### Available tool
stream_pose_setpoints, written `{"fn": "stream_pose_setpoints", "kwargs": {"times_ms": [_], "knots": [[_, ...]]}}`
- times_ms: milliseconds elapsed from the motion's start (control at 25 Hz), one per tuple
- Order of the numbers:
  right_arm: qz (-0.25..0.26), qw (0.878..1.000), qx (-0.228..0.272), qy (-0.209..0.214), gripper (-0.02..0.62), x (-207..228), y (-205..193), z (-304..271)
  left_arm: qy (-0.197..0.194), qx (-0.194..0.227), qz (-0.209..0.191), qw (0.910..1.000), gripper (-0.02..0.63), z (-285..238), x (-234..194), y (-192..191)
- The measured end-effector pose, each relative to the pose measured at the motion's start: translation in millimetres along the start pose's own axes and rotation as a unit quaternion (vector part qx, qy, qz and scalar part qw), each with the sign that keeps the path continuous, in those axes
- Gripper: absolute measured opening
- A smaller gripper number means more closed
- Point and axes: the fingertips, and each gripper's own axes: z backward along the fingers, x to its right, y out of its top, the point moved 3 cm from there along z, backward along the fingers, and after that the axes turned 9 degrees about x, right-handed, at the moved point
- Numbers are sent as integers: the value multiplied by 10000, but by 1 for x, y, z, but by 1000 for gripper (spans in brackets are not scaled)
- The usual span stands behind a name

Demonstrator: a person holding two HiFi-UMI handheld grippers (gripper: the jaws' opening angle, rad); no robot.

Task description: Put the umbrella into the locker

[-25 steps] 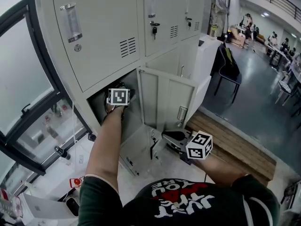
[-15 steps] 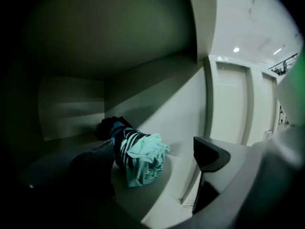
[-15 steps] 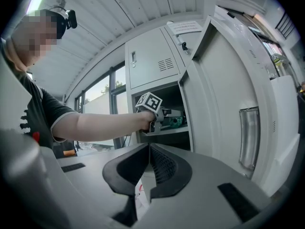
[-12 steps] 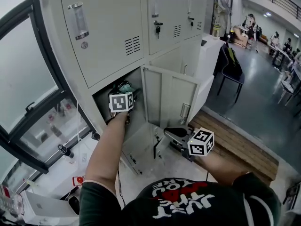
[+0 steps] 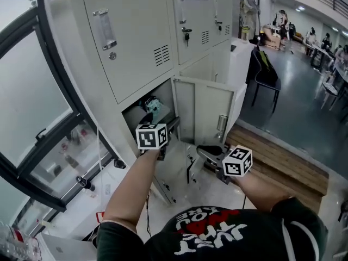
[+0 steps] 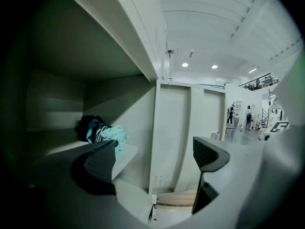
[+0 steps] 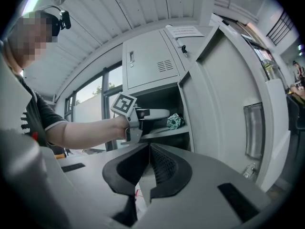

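The folded umbrella [image 5: 154,107], a teal and black bundle, lies on the shelf inside the open locker compartment [image 5: 136,115]; it also shows in the left gripper view [image 6: 103,131] and the right gripper view [image 7: 174,121]. My left gripper [image 5: 172,125] is just outside the compartment's mouth, open, with nothing between its fingers [image 6: 155,147]. My right gripper [image 5: 202,149] hangs lower, in front of the open locker door [image 5: 209,113], its jaws shut together on nothing [image 7: 149,150].
Closed locker doors [image 5: 136,37] stand above, one with a key [image 5: 186,34]. A large window [image 5: 32,97] is at the left. A black chair [image 5: 265,75] and a wooden platform [image 5: 283,165] are to the right. People are far off across the hall.
My left gripper has drawn back out of the locker, and the umbrella stays on the shelf. The right gripper has hardly moved.
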Motion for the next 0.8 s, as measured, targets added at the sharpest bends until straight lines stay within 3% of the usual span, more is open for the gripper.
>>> {"fn": "stream_pose_setpoints", "kwargs": {"times_ms": [240, 360, 680, 800], "knots": [[42, 9992, 70, -403, 35, -20, -4, -10, -844, 28, 221, 9962, 514, 47, 33, -10], [80, 9983, 83, -567, 35, -33, -5, -15, -1218, 34, 396, 9918, 480, 77, 43, -17], [156, 9942, 126, -1056, 35, -71, -9, -24, -1820, 251, 692, 9805, 276, 162, 30, -24], [131, 9922, 142, -1235, 35, -84, -13, -25, -1994, 360, 616, 9773, 216, 191, 17, -30]]}}
